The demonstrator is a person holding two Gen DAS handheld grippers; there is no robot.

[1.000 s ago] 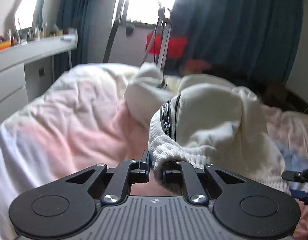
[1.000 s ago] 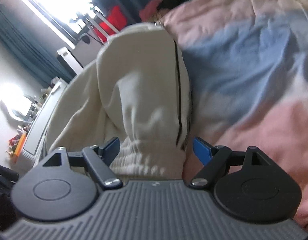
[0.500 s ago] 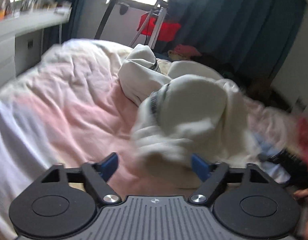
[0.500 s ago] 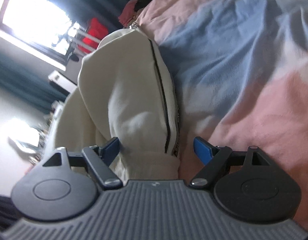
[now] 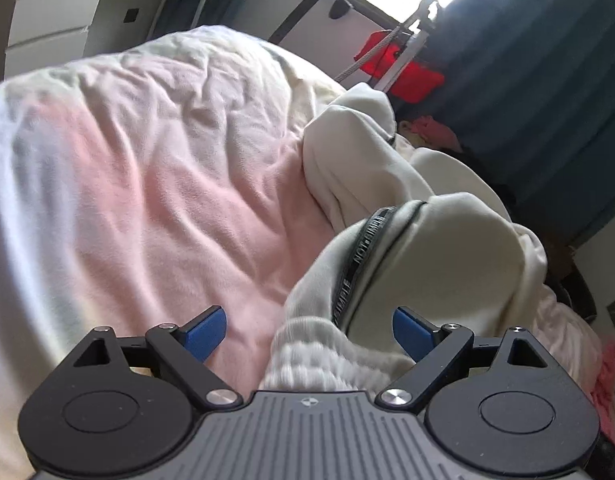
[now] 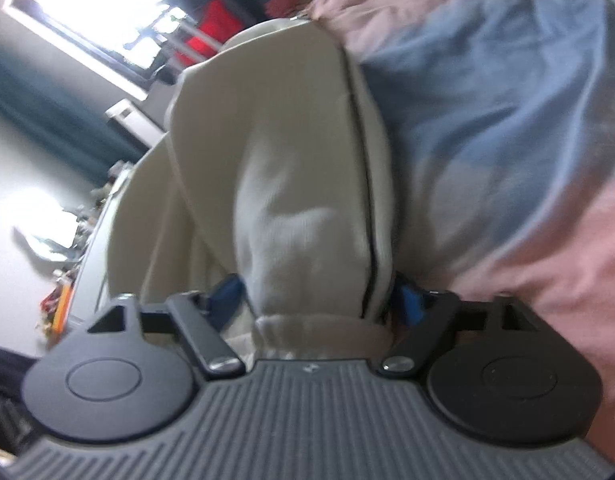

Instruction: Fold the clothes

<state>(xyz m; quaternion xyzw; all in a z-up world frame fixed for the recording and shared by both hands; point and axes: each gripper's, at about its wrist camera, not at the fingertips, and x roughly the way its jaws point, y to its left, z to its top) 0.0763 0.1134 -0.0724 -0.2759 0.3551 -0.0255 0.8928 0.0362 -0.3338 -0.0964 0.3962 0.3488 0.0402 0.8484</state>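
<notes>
A cream zip-up jacket (image 5: 435, 264) lies bunched on a pink bedspread (image 5: 167, 200). Its black lettered zip tape (image 5: 359, 252) curves over the top. My left gripper (image 5: 307, 320) is open, and the ribbed hem (image 5: 319, 352) sits loosely between its blue pads without touching them. In the right wrist view the same jacket (image 6: 299, 160) runs away from me, with its zip (image 6: 367, 200) along the right edge. My right gripper (image 6: 317, 296) straddles the near hem. Its jaws are closing, and the pads have just reached the cloth's sides.
The bedspread (image 6: 507, 120) turns blue and pink to the right of the jacket. White drawers (image 5: 47, 32) stand beyond the bed's far left. A red item on a stand (image 5: 403, 68) and a dark curtain (image 5: 527, 100) are behind. A cluttered shelf (image 6: 67, 280) is at the left.
My left gripper let go of the ribbed hem, opened wide and rolled, so its view tilted. My right gripper's jaws narrowed onto the jacket's near hem.
</notes>
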